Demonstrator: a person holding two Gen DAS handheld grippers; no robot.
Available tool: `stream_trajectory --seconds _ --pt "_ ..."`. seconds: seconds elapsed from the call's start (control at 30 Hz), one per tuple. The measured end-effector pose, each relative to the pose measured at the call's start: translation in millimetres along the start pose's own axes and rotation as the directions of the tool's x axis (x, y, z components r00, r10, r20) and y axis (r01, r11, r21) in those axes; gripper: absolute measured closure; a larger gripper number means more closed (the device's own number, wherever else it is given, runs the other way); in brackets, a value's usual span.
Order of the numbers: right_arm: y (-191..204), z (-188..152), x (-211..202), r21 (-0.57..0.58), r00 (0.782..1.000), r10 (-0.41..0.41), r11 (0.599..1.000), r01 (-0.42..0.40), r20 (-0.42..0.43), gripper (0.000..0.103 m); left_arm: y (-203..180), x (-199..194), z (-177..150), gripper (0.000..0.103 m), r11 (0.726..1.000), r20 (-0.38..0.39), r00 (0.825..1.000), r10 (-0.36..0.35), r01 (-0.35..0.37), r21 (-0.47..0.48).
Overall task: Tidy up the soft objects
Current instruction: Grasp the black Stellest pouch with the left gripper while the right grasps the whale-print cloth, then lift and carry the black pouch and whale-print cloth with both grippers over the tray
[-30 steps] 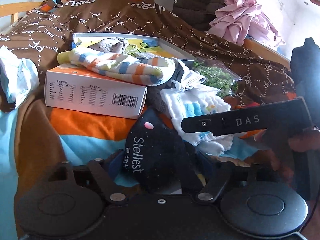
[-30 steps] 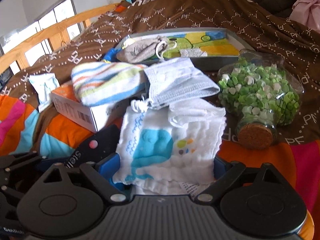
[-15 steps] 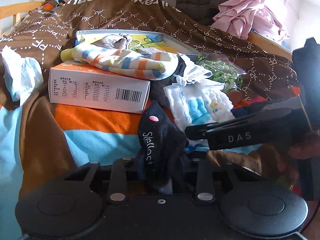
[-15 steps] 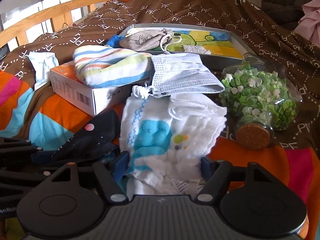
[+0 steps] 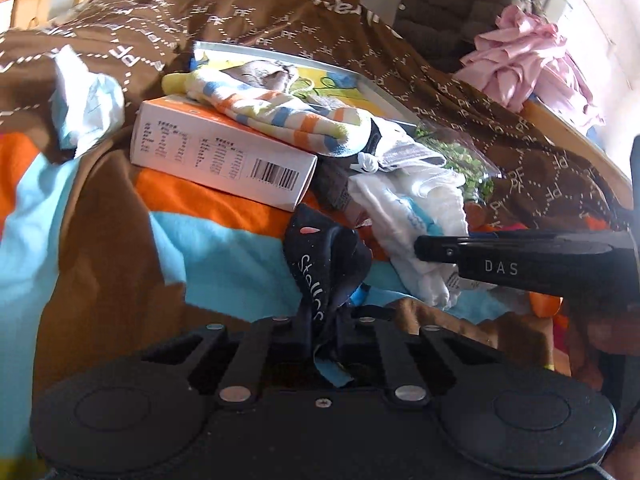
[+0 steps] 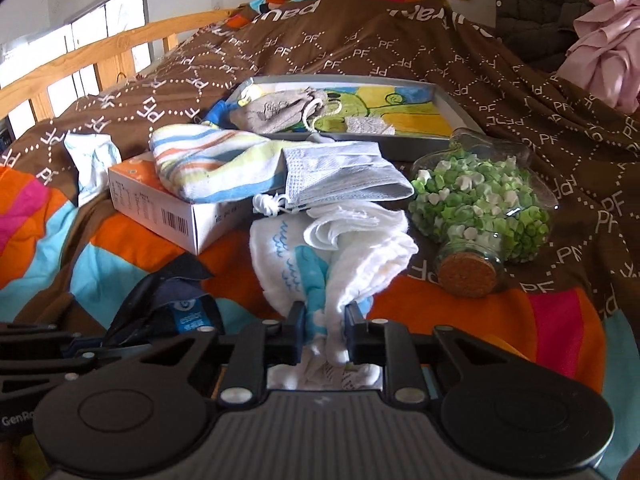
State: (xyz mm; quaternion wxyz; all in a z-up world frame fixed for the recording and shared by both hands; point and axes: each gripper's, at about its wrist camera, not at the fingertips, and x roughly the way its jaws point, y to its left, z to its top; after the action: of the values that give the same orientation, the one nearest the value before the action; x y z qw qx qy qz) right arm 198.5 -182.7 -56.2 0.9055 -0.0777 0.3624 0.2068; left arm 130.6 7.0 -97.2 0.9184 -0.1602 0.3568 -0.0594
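My left gripper is shut on a dark navy cloth with white lettering, bunched between the jaws on the bed. My right gripper is shut on a white cloth with a blue whale print, which also shows in the left wrist view. A striped towel lies on a white and orange box. A grey-blue face mask rests beside the towel. A grey drawstring pouch lies in a grey tray.
A glass jar of green paper stars with a cork lies to the right of the white cloth. A crumpled white tissue pack sits at the left. Pink clothing is heaped at the back right. A wooden bed rail runs along the left.
Both grippers closed: the left jaws pinched the dark navy cloth, the right jaws pinched the white whale cloth, bunching each one up.
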Motion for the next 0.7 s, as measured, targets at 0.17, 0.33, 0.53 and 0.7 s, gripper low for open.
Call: stream_trajectory --seconds 0.17,0.33,0.53,0.7 --pt "-6.2 0.4 -20.0 0.050 0.997 0.028 0.998 -0.032 0.068 0.084 -4.8 -16.7 -6.3 0.095 0.999 0.045 0.999 0.007 -0.005 -0.037" --pt "-8.9 -1.1 -44.6 0.076 0.987 0.058 0.995 -0.070 0.152 0.084 -10.4 -37.3 -4.9 0.095 0.999 0.109 0.994 -0.001 0.005 -0.038" --pt "-13.2 -6.4 -81.9 0.084 0.941 0.090 0.989 -0.123 0.326 0.084 -17.1 -61.0 -0.1 0.096 0.999 0.173 0.985 0.004 0.003 -0.041" --pt "-6.2 -8.9 -108.7 0.002 0.870 0.113 0.991 -0.130 0.481 0.084 -23.7 -76.5 8.8 0.095 1.000 0.223 0.975 0.008 -0.002 -0.027"
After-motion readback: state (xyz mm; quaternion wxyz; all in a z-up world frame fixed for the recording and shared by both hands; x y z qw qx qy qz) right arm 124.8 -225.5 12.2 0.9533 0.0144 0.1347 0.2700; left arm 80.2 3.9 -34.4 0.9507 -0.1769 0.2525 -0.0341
